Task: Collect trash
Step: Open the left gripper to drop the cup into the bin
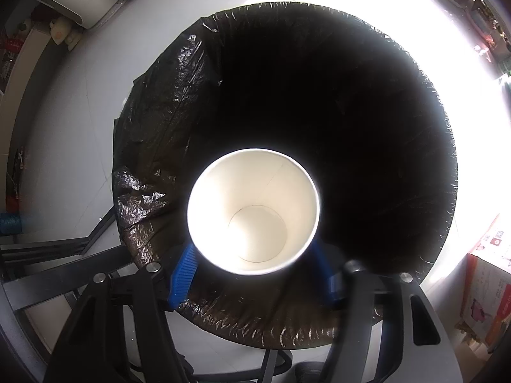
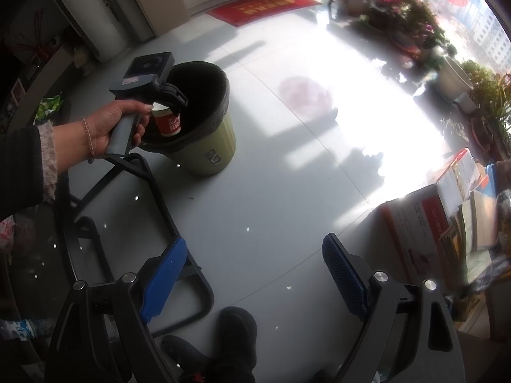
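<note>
**Cup held over lined bin**

The left gripper [image 1: 255,274] is seen with its blue fingers [image 1: 182,276] clamped on either side of a paper cup [image 1: 254,210]. The cup is held upright, mouth toward the camera; its white inside is bare. From the right wrist view the cup [image 2: 167,123] is shown to be red outside with white lettering, held just over the mouth of the bin [image 2: 204,127], near its rim on the side toward the person. Whether the cup base touches the liner cannot be told.

The bin is olive green, round, and stands on the pale tiled floor [image 2: 271,191]. A black liner [image 1: 153,134] is folded over its rim; the inside reads as plain dark in the left wrist view.

The left hand [image 2: 118,127] is wrapped round the gripper handle, a bead bracelet at the wrist.

The right gripper [image 2: 255,274] is held well apart from the bin, above the floor, its blue fingers [image 2: 163,274] spread wide with nothing between them.

A black chair frame [image 2: 153,198] is noted just beside the bin. A red-and-white box [image 2: 412,223] lies to the right, potted plants [image 2: 399,9] by the window, a red mat [image 2: 265,6] farther back. A dark shoe [image 2: 236,328] is seen at the lower edge.
</note>
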`<state>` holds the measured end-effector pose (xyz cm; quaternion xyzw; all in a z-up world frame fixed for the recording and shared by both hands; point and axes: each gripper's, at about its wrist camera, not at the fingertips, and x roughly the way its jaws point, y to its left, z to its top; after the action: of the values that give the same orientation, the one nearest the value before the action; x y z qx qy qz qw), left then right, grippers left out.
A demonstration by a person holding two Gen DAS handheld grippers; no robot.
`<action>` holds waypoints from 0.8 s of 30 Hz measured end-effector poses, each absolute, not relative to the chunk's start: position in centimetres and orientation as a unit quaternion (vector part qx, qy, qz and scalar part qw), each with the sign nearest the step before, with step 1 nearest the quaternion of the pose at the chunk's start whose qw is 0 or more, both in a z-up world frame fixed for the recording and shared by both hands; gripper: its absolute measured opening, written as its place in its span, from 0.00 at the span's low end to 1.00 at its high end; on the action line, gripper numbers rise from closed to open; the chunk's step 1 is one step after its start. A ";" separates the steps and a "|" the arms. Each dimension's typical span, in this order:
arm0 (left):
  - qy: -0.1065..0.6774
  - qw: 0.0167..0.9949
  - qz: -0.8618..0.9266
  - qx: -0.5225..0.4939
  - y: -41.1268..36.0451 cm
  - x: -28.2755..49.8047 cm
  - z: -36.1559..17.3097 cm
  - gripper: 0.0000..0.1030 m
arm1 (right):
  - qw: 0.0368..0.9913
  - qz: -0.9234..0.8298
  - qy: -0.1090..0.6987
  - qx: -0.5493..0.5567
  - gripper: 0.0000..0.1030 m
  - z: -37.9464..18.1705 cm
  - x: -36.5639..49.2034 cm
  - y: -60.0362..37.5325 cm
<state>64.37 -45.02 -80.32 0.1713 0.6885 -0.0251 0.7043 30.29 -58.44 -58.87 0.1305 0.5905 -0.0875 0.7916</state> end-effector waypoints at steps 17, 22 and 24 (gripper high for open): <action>0.682 0.717 -0.027 0.144 -43.3 65.0 -78.5 0.72 | 0.795 -0.079 0.587 0.128 0.82 -59.0 30.7 -58.5; 0.680 0.719 -0.032 0.142 -43.3 64.5 -78.0 0.72 | 0.794 -0.077 0.590 0.124 0.82 -59.2 30.8 -58.3; 0.680 0.720 -0.032 0.138 -43.3 64.4 -77.8 0.72 | 0.795 -0.075 0.589 0.122 0.82 -59.1 31.0 -58.3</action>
<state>64.40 -43.26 -77.76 0.1378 0.6799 -0.0324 0.7195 30.98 -58.29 -59.09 0.1218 0.5894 -0.0754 0.7950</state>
